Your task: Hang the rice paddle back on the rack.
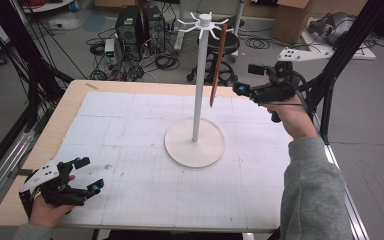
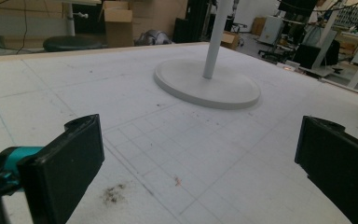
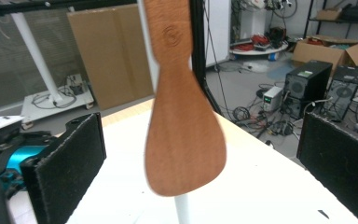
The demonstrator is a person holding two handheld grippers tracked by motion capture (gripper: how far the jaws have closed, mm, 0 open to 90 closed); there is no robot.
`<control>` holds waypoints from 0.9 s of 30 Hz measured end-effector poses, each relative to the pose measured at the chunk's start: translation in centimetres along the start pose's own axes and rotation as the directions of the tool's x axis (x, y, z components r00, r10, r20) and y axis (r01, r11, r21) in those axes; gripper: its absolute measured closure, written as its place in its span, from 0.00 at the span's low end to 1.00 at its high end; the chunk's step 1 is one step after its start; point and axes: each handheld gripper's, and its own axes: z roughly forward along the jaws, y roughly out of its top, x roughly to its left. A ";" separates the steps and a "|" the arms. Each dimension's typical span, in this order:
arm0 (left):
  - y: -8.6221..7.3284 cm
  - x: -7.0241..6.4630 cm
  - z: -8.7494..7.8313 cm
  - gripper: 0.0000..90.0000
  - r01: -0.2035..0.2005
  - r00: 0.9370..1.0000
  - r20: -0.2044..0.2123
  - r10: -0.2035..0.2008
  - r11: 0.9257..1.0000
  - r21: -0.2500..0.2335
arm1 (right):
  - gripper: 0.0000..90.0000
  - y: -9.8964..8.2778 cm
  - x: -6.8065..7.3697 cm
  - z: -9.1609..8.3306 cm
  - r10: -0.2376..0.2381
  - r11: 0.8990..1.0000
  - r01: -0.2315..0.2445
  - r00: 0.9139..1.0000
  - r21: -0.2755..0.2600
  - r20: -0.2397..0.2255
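The right gripper [image 1: 244,80] is held raised beside the hanging wooden spatula [image 1: 218,65], jaws spread; the spatula's long axis is vertical, blade down.

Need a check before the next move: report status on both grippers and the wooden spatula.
Right gripper open, jaws clear of wooden spatula. Spatula hangs from white rack. Left gripper open, empty, low over the table. Nothing in the way.

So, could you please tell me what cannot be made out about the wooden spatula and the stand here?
- Spatula handle top: cut off by the right gripper view's upper edge.
- Its hold on the stand's hook: too small in the high view.
- Stand pole top: cut off in the left gripper view.
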 end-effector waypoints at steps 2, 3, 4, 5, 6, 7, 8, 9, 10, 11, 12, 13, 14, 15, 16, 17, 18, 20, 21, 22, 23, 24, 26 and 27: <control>0.1 0.1 0.3 0.02 0.002 1.000 0.002 -0.002 1.000 -0.008 | 0.00 -0.4 0.3 -0.4 -0.016 1.000 0.016 1.000 0.012 -0.003; 0.1 0.1 0.4 0.02 0.006 1.000 0.003 -0.006 1.000 -0.009 | 0.00 -0.5 0.4 -0.6 -0.024 1.000 0.024 1.000 0.017 -0.005; 0.1 0.2 0.5 0.02 0.005 1.000 0.005 -0.005 1.000 -0.009 | 0.00 -0.8 0.5 -0.7 -0.029 0.999 0.029 1.000 0.023 -0.005; 0.1 0.3 0.5 0.02 0.005 1.000 0.003 -0.005 1.000 -0.012 | 0.00 -1.0 0.6 -0.9 -0.033 0.999 0.033 0.999 0.027 -0.007; 0.1 0.3 0.5 0.02 0.009 1.000 0.002 -0.009 1.000 -0.015 | 0.00 -1.3 0.6 -1.0 -0.032 0.999 0.032 0.999 0.028 -0.011; 0.1 0.4 0.6 0.02 0.014 1.000 0.004 -0.014 1.000 -0.019 | 0.00 -1.6 0.6 -1.1 -0.037 0.999 0.037 0.999 0.033 -0.010; 0.2 0.4 0.6 0.02 0.018 1.000 0.005 -0.018 1.000 -0.025 | 0.00 -1.9 0.6 -1.2 -0.034 0.999 0.035 0.999 0.035 -0.008; 0.2 0.4 0.7 0.02 0.020 1.000 0.010 -0.020 1.000 -0.023 | 0.00 -2.3 0.6 -1.3 -0.029 0.999 0.030 1.000 0.033 -0.010; 0.2 0.4 0.7 0.02 0.017 1.000 0.010 -0.017 1.000 -0.021 | 0.00 -3.0 0.5 -1.3 -0.019 0.999 0.019 1.000 0.029 -0.005; 0.2 0.4 0.7 0.02 0.015 1.000 0.009 -0.014 1.000 -0.017 | 0.00 -3.4 0.4 -1.4 -0.016 0.999 0.016 1.000 0.028 -0.004; 0.2 0.3 0.8 0.02 0.017 1.000 0.012 -0.016 1.000 -0.016 | 0.00 -3.8 0.3 -1.4 -0.013 1.000 0.013 1.000 0.028 -0.004; 0.2 0.3 0.8 0.02 0.013 1.000 0.015 -0.012 1.000 -0.015 | 0.00 -4.6 0.3 -1.5 0.000 0.999 0.000 1.000 0.033 0.003; 0.2 0.3 0.9 0.02 0.009 1.000 0.014 -0.009 1.000 -0.013 | 0.00 -5.1 0.2 -1.5 0.006 0.999 -0.006 1.000 0.039 0.008; 0.2 0.3 0.9 0.02 0.009 1.000 0.015 -0.009 1.000 -0.015 | 0.00 -5.9 0.2 -1.5 0.010 0.999 -0.010 1.000 0.038 0.013; 0.3 0.2 0.9 0.02 0.009 1.000 0.016 -0.009 1.000 -0.015 | 0.00 -6.1 0.3 -1.6 0.011 0.999 -0.011 1.000 0.038 0.013; 0.3 0.2 0.9 0.02 0.010 1.000 0.018 -0.010 1.000 -0.018 | 0.00 -6.8 0.4 -1.7 0.012 0.999 -0.012 1.000 0.034 0.018; 0.3 0.1 1.0 0.02 0.009 1.000 0.019 -0.009 1.000 -0.018 | 0.00 -7.3 0.5 -1.8 0.014 0.999 -0.014 1.000 0.031 0.017; 0.4 0.0 1.1 0.02 0.005 1.000 0.024 -0.005 1.000 -0.016 | 0.00 -8.2 0.9 -2.1 0.009 0.999 -0.010 1.000 0.030 0.026; 0.4 0.0 1.2 0.02 0.002 1.000 0.026 -0.001 1.000 -0.017 | 0.00 -8.6 1.1 -2.3 0.010 1.000 -0.010 1.000 0.027 0.028; 0.4 0.0 1.3 0.02 -0.001 1.000 0.030 0.001 1.000 -0.016 | 0.00 -9.0 1.4 -2.5 0.004 1.000 -0.005 0.999 0.020 0.036; 0.5 0.0 1.4 0.02 -0.005 0.999 0.032 0.006 1.000 -0.013 | 0.00 -9.5 1.6 -2.7 -0.001 1.000 0.000 0.999 0.020 0.046; 0.5 -0.1 1.6 0.02 -0.004 0.999 0.032 0.004 1.000 -0.015 | 0.00 -10.0 1.9 -2.9 -0.002 1.000 0.001 0.999 0.015 0.053; 0.6 -0.1 1.8 0.02 -0.006 0.999 0.037 0.006 1.000 -0.016 | 0.00 -11.0 2.2 -3.4 0.000 1.000 0.000 0.997 0.010 0.074; 0.6 -0.1 1.9 0.02 -0.008 0.999 0.040 0.009 1.000 -0.017 | 0.00 -11.4 2.3 -3.6 0.006 1.000 -0.006 0.997 0.005 0.077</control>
